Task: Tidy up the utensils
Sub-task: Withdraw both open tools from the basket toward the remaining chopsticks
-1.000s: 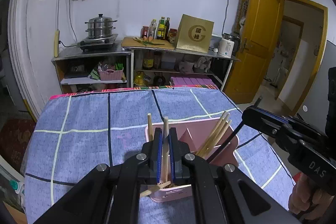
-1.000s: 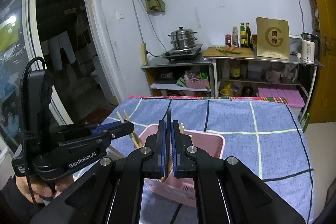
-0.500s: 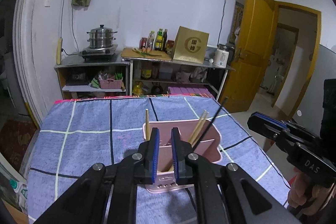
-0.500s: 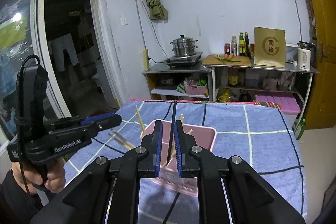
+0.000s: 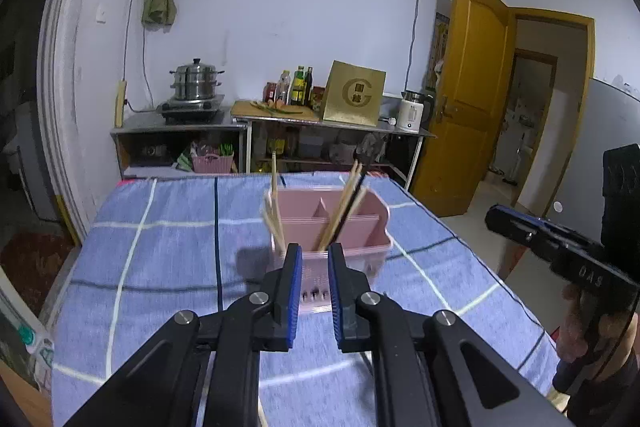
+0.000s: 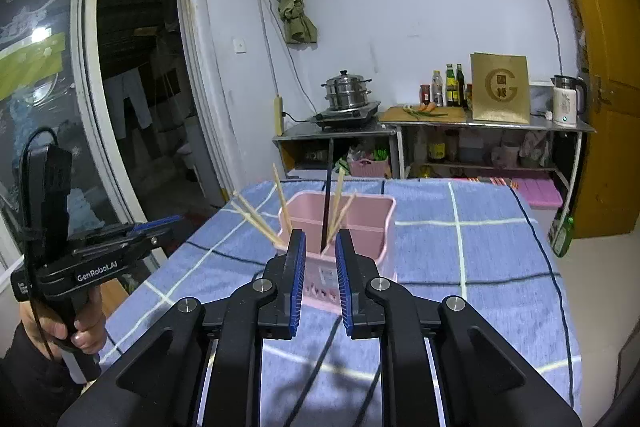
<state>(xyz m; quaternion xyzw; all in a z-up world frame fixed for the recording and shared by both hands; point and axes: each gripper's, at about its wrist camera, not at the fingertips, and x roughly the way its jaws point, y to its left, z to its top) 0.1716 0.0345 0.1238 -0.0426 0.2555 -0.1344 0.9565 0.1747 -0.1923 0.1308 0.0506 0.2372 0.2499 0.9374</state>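
Left claw (image 5: 313, 259): jaws slightly apart, empty, right claw's (image 6: 321, 247) just been widening, also empty. Pink holder (image 5: 362, 227) with chopsticks (image 5: 344, 203) sits just ahead of both. We judge drop-off done; next, find any remaining utensil.

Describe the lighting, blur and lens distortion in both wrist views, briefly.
Left wrist view: strong fisheye bends the yellow door, corners go black, and the pale chopsticks at the pink caddy smear slightly. Right wrist view: same curvature and vignette, a dim dark doorway, a bright glare spot on the glass.
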